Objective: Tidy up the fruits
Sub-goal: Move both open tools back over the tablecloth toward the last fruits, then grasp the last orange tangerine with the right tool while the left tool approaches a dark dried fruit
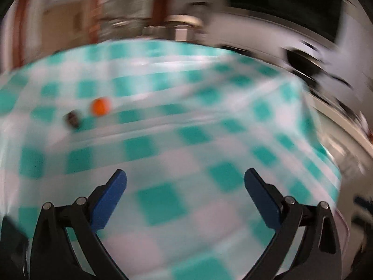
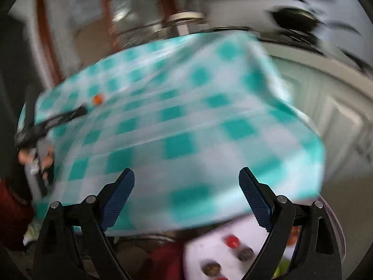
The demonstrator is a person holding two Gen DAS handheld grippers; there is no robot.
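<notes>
Checkered teal-and-white cloth (image 1: 186, 126) covers the whole table, and both views are pretty smeared with blur. Left claw (image 1: 185, 177) hangs over the near part of the cloth with its blue fingers (image 1: 109, 200) spread wide, nothing between them. Farther out and to the left sits a small orange fruit (image 1: 100, 106), with a small dark round thing (image 1: 72, 118) just beside it on the near-left; too blurry to say what that one is.

Right claw (image 2: 186, 176) is spread wide too, holding nothing, above the cloth's near edge. Below that edge there's a white tray (image 2: 209, 252) with a red fruit (image 2: 232, 241) and a couple of brownish round ones (image 2: 244, 253) on it.

Past the far edge of the table: a wood-framed door (image 2: 70, 23), a metal pot (image 2: 184, 22) and white cabinets (image 2: 326, 107) on the right. From the right wrist view the left claw (image 2: 81, 112) reaches in close to the orange fruit (image 2: 97, 99).
</notes>
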